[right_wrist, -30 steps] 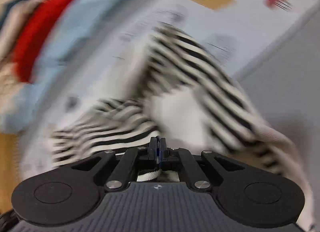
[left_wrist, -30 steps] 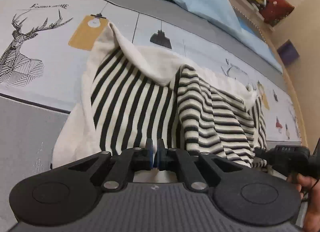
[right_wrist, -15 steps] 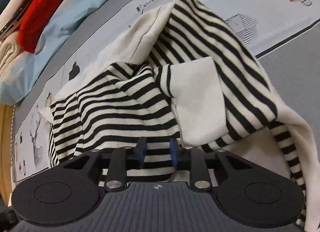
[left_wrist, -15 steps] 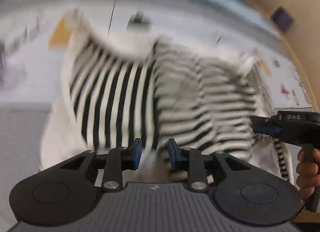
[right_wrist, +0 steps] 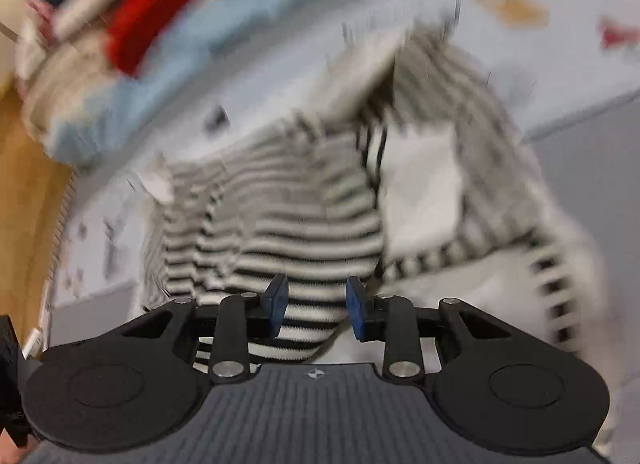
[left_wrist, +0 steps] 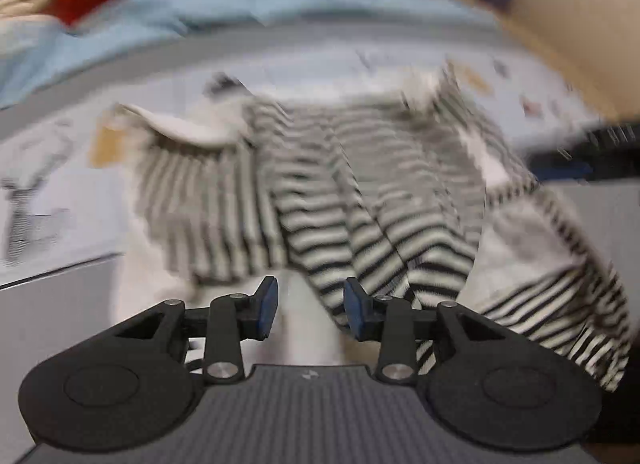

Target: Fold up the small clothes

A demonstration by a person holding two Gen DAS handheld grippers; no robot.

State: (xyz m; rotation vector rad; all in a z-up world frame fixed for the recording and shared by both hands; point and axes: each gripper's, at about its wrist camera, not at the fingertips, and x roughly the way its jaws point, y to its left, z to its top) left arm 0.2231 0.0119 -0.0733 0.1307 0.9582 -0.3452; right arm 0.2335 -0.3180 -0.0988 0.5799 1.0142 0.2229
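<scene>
Rumpled, seemingly knitted striped garment [left_wrist: 360, 200]

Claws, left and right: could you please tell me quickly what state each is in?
Left claw: opening, pads clear of the black-and-white striped knit garment.
Right claw: opening, garment lies between the pads, not gripped.

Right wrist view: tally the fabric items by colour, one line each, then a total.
Black-and-white striped garment: 1
Red fabric: 1
Light blue bedding: 1
Printed pale bed cover: 1
Total: 4
</scene>
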